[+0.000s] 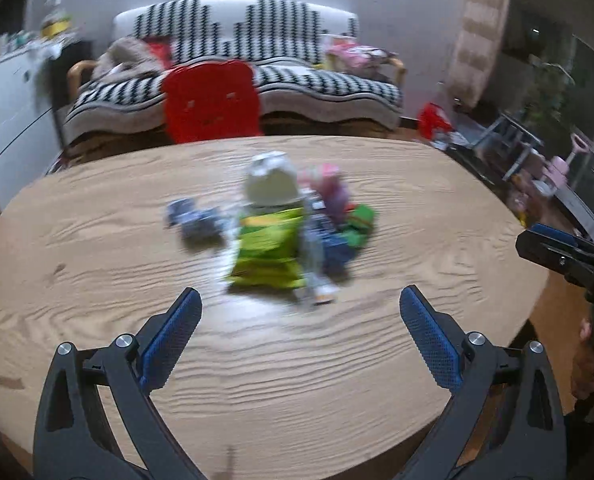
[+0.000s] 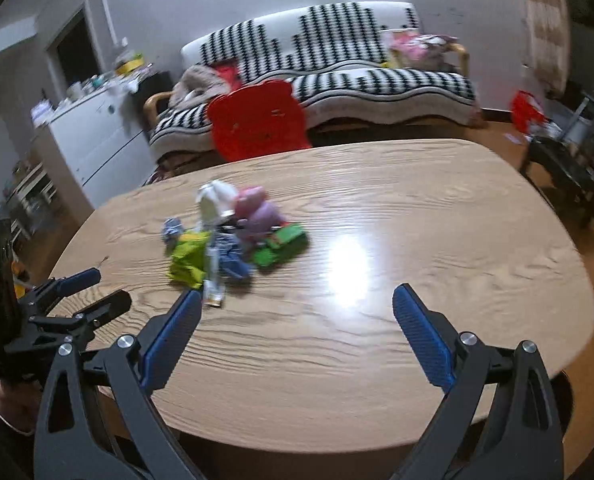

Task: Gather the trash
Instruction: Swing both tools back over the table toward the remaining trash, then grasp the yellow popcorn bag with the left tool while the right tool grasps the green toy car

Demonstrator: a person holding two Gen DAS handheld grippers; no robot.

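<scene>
1. Left gripper [image 1: 300, 304]: jaws seen wide open, nothing held.
2. Right gripper [image 2: 297, 302]: same, wide open, empty.
3. Trash pile [image 1: 281, 232] seen mid table [image 1: 97, 280], beyond both grippers, untouched.

Bare table [image 1: 97, 280] all round central trash pile [image 1: 273, 232]; near edge unobstructed

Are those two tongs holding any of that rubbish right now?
No. The left tongs and the right tongs both stand wide open with nothing between them; the trash pile lies untouched on the wooden table.
</scene>
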